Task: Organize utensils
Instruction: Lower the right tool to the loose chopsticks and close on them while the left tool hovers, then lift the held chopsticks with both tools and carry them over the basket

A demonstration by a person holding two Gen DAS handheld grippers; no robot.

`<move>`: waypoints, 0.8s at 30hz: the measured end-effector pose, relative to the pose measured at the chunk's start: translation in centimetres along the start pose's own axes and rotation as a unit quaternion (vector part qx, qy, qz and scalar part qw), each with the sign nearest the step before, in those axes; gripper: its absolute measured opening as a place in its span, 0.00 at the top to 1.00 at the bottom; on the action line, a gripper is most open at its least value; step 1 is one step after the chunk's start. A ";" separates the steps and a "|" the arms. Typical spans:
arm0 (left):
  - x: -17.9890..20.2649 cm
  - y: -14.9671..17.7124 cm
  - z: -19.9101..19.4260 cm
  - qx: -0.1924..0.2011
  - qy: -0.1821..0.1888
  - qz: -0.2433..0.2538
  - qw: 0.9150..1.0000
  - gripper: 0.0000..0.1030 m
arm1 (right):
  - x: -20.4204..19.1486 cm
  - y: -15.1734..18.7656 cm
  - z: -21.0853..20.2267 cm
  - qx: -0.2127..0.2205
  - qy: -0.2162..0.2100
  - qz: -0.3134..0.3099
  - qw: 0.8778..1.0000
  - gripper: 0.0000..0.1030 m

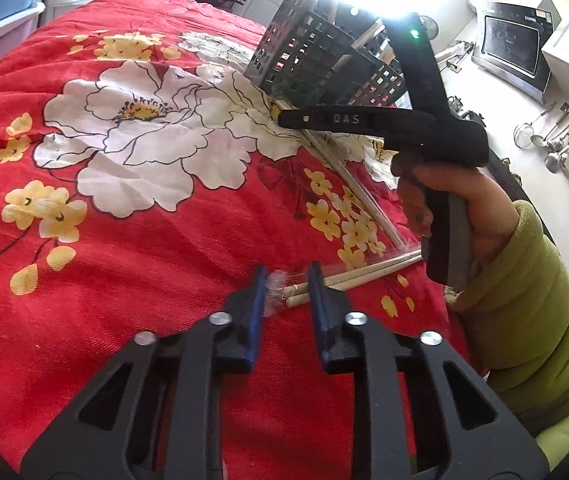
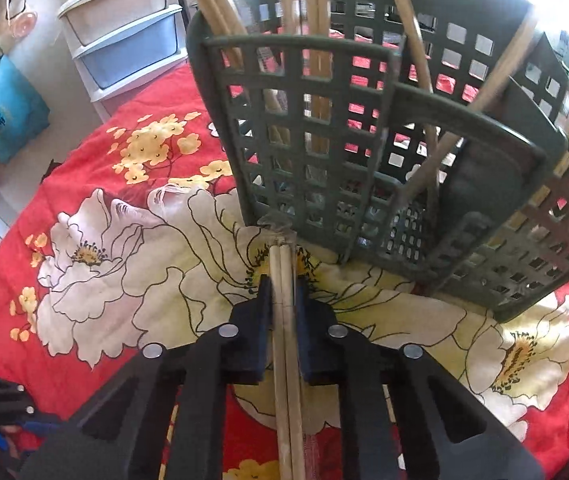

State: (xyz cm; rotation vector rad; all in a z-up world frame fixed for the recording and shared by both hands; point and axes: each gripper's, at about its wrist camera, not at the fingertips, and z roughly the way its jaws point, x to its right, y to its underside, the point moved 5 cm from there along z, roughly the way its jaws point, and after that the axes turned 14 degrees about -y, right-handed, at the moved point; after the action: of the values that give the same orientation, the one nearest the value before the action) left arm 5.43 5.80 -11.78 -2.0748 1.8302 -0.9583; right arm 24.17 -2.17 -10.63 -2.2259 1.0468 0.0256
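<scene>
A pair of pale wrapped chopsticks (image 1: pixel 364 274) lies on the red floral cloth (image 1: pixel 132 240). My left gripper (image 1: pixel 286 280) is open with its blue pads either side of the pair's near end. A second wrapped pair (image 2: pixel 284 312) lies between the pads of my right gripper (image 2: pixel 284 286), which is shut on it; its tip touches the foot of the dark green lattice utensil basket (image 2: pixel 304 152). The basket holds several upright chopsticks (image 2: pixel 320 40). In the left wrist view the right gripper (image 1: pixel 284 119) sits by the basket (image 1: pixel 304 56).
A plastic drawer unit (image 2: pixel 128 40) and a blue bag (image 2: pixel 8 108) stand beyond the table's far edge. A black oven (image 1: pixel 512 48) and hanging ladles (image 1: pixel 556 144) are on the wall at right. My green-sleeved right arm (image 1: pixel 524 300) reaches over the table's right side.
</scene>
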 end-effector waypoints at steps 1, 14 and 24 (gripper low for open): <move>0.0 0.0 0.0 -0.003 0.003 -0.003 1.000 0.93 | 0.0 0.0 -0.2 0.001 -0.003 0.001 1.000 0.90; 1.9 -2.7 -1.5 0.024 0.028 0.001 0.999 1.00 | -1.1 -0.1 -6.3 0.066 -0.034 0.002 0.997 0.91; 4.9 -7.6 -4.2 0.085 0.044 0.025 0.995 1.00 | -1.5 -1.1 -12.4 0.139 -0.035 -0.004 0.990 0.95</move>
State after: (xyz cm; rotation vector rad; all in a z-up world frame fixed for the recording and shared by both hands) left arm 9.14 3.76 -2.71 -1.9052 1.7642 -1.1663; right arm 20.77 -7.89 0.05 -1.9635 0.9421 -0.0434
